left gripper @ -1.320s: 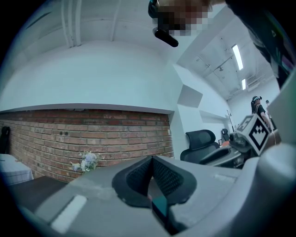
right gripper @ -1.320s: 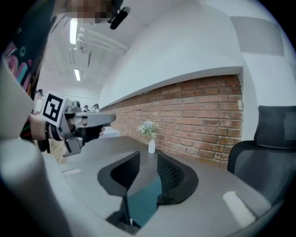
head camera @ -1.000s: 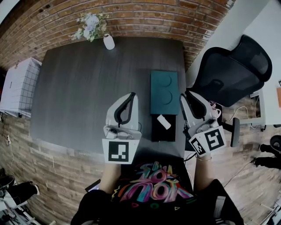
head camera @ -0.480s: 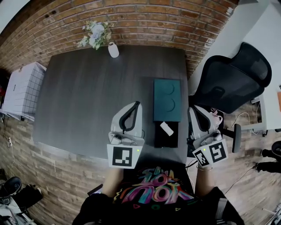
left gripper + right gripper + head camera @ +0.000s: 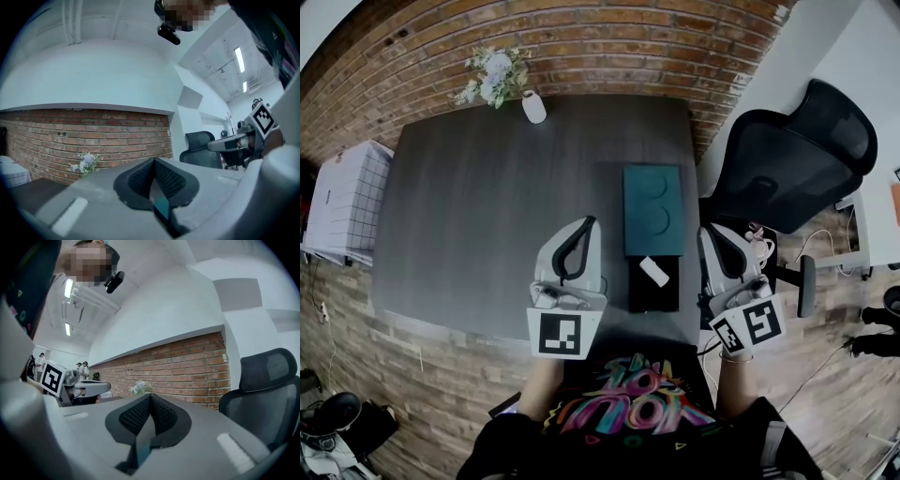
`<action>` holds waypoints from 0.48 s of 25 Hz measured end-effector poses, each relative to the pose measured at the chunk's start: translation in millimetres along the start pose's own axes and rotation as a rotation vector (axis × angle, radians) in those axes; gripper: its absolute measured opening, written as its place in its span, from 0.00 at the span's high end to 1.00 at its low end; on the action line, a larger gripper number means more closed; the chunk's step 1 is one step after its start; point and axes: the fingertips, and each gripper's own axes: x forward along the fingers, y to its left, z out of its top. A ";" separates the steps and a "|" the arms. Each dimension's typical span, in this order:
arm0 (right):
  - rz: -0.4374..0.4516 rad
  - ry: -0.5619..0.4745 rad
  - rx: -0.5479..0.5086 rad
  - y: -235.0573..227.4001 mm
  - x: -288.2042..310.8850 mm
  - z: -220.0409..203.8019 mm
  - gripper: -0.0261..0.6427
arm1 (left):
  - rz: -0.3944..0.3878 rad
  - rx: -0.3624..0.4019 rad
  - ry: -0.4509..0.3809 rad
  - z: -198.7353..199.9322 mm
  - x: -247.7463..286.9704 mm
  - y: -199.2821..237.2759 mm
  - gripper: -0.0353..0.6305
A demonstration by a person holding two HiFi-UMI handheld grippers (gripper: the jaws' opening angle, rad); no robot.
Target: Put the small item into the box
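Item (image 5: 653, 271) looks already in the box (image 5: 643, 296) at the counter's (image 5: 487, 206) front right corner. Left tool (image 5: 153, 169) and right tool (image 5: 150, 405) both clenched empty; lid (image 5: 653, 208) probably next.

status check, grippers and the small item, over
Left gripper shut, empty. Right gripper shut, empty. Small white item appears to lie in the open black box, teal lid just beyond it. Nothing in the way.

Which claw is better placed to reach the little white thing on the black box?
Probably the right claw: it sits slightly nearer the white item than the left claw does. Both are shut and empty.
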 end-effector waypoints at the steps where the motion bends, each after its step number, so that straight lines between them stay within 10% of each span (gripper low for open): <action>1: -0.001 0.000 0.001 -0.6 -0.3 -0.2 0.96 | 0.000 0.002 0.001 -0.2 0.5 0.0 0.95; 12: 0.007 0.019 0.003 0.6 3.9 -7.5 0.96 | 0.008 0.007 0.015 -3.5 1.7 1.3 0.95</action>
